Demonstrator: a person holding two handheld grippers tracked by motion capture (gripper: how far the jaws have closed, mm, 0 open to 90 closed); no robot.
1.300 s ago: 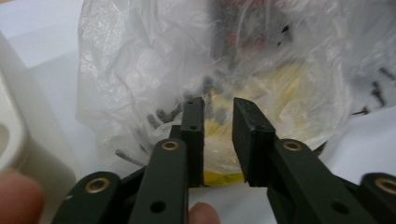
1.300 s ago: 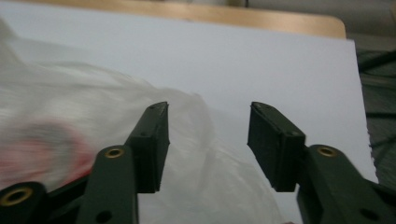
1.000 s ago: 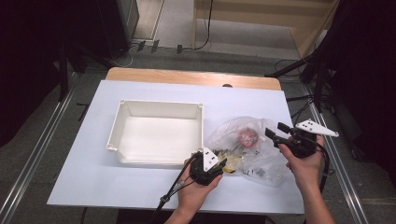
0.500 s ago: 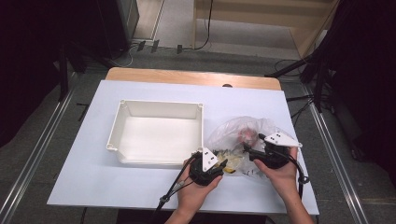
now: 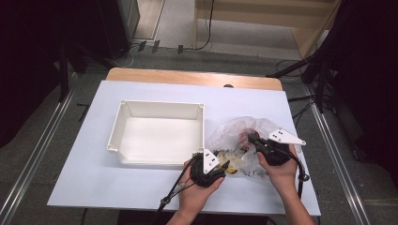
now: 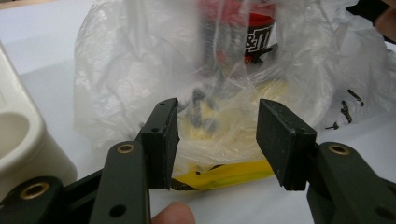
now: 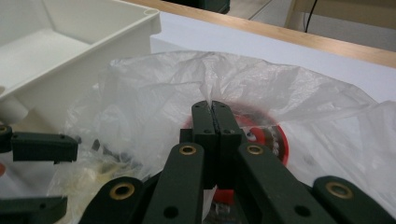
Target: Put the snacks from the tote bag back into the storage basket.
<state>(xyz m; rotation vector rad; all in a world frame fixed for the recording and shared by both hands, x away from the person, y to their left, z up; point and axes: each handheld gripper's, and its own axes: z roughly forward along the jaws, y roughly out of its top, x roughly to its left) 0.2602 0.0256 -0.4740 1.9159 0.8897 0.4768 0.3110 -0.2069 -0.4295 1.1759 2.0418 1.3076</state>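
**Opening the bag beside the tray**

The pale blue rectangular table top (image 5: 141, 197) carries everything, and on it the empty white plastic tray (image 5: 157, 133) sits to the left. Just to the tray's right lies the crumpled clear plastic bag (image 5: 237, 136), and through its film I can make out a red-lidded round container (image 7: 266, 140) and a flat yellow packet (image 6: 224, 175).

I judge the step in hand to be getting the bag open so its contents can go to the tray. My right gripper (image 5: 256, 140) is clenched on a fold of the bag's upper film — its jaws meet with the plastic pinched between them. My left gripper (image 6: 217, 140) is released, jaws spread wide, poised at the bag's near edge with the film and the yellow packet just ahead, touching nothing that I can see.

Next, I think, the left must close on the opposite lip of the film — not on the packet — so the two can draw the mouth apart.

My right hand (image 5: 277, 171) comes in from the near edge, angled inward; my left hand (image 5: 199, 192) lies low, pointing right toward the bag.
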